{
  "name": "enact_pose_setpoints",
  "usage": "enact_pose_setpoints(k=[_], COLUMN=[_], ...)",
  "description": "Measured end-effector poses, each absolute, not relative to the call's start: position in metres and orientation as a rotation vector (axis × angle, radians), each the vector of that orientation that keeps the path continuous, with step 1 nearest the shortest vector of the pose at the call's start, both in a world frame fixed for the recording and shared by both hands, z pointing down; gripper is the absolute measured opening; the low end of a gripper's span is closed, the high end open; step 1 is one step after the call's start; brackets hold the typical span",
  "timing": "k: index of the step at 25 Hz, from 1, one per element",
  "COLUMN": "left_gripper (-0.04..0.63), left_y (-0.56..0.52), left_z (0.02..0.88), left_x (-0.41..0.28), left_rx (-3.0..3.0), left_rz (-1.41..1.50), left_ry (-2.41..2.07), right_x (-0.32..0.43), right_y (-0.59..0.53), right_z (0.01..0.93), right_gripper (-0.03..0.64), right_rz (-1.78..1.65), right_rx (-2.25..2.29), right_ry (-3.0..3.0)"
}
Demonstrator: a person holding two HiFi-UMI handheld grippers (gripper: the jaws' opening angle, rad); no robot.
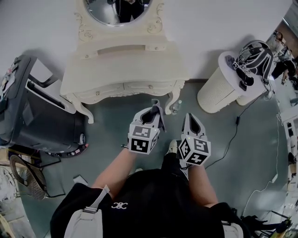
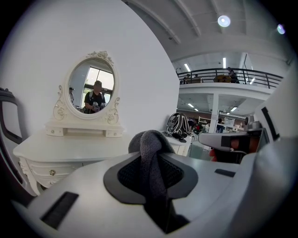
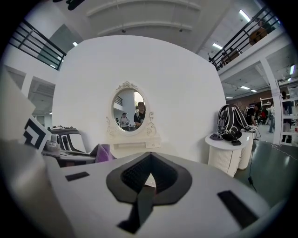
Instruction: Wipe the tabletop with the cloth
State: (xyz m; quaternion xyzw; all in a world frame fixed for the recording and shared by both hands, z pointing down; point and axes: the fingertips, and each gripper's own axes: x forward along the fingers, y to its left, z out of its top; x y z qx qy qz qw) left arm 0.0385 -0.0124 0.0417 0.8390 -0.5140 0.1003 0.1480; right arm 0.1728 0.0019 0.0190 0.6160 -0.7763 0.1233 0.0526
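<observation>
Cloth (image 2: pixel 150 153) clamped in the left hand-held gripper (image 1: pixel 155 110), short of the desk (image 1: pixel 125 62).
Both forearms (image 1: pixel 116 169) reach forward, the pair side by side and aimed at 12 o'clock toward the desk; the right hand-held gripper (image 1: pixel 191 118), at 3 o'clock of the left, has jaws pressed together on nothing.

A cream dressing table (image 1: pixel 125 62) with oval mirror (image 1: pixel 116 11) stands against a white wall (image 1: pixel 42 23) on grey-green floor (image 1: pixel 116 122).

a cream dressing table (image 1: pixel 130 69) on the grey floor (image 1: pixel 116 116) carries an oval mirror (image 1: pixel 116 11).
</observation>
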Motion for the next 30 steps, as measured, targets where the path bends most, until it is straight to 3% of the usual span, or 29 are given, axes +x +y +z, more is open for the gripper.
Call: enact_pose_setpoints(k=[15,30], left_gripper=[0.069,0.069], left_y=[-0.176,-0.207], left_z=[0.084,0.21], left_x=[0.067,-0.081], left_rx=[2.135,1.732], left_rz=[0.328,0.293], left_ry=[-1.734,-2.121], right_x=[0.212,0.083], right_y=[-0.205,-0.236], right_z=[0.057,0.208], right_gripper=[0.002,0.002], right_rz=[0.401,0.477], right_rx=[1.51,0.928], right_ry=[-2.539,-2.735])
